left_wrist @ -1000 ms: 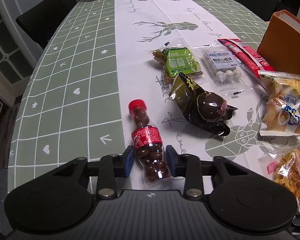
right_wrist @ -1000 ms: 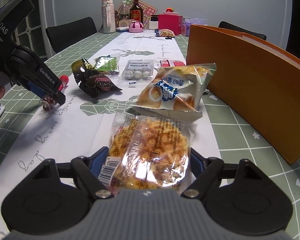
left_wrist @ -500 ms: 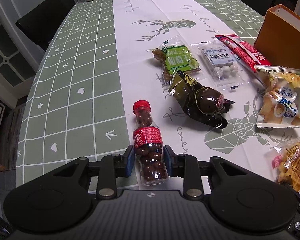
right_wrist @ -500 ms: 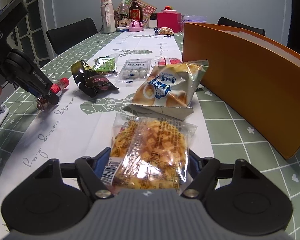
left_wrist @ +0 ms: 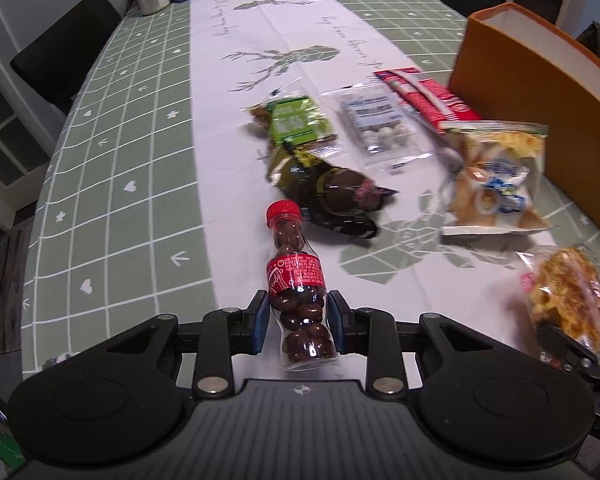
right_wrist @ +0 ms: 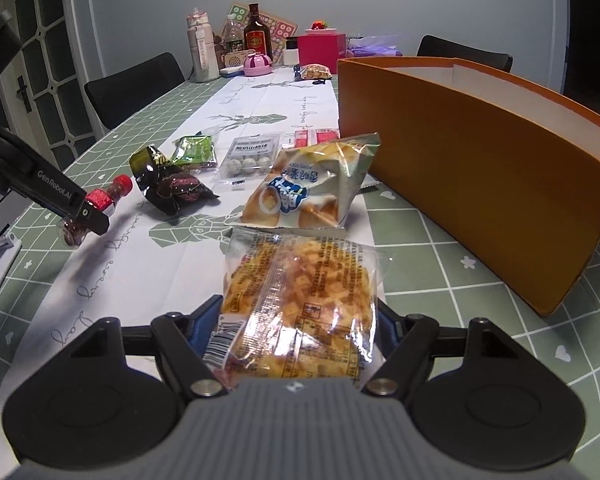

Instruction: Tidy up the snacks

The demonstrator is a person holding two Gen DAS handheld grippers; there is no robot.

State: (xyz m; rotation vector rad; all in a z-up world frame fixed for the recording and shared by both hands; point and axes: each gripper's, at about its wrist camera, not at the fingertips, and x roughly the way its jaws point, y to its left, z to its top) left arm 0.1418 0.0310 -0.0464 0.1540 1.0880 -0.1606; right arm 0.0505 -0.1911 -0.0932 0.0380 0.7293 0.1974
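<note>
orange box [right_wrist: 480, 168]: open-topped, standing on the table's right side, just beyond the loose snacks.
left gripper [left_wrist: 299, 322]: your blue pads are clenched on the lower body of the candy bottle [left_wrist: 298, 280]; from the right wrist view the bottle [right_wrist: 100, 204] looks lifted clear of the cloth, though that view is too small to be sure.
candy bottle: clear plastic, red cap and red label, filled with dark round chocolates, cap pointing away from you.
right gripper [right_wrist: 296, 332]: your fingers are closed on the near end of the cracker packet [right_wrist: 300, 300], which fills the gap between them.
cracker packet: clear wrapper, small orange squares inside, barcode at its near left corner; also seen at the right edge of the left wrist view [left_wrist: 568, 300].
puff bag [right_wrist: 312, 188]: just beyond the cracker packet, near the box wall.
dark foil pack [left_wrist: 332, 196]: lying just beyond the bottle cap.
green packet [left_wrist: 296, 124]: behind the dark foil pack, touching it.
white-ball packet [left_wrist: 380, 124]: just right of the green packet.
red stick pack [left_wrist: 424, 96]: between the white-ball packet and the box.
tablecloth [left_wrist: 120, 160]: green grid with a white centre strip.
</note>
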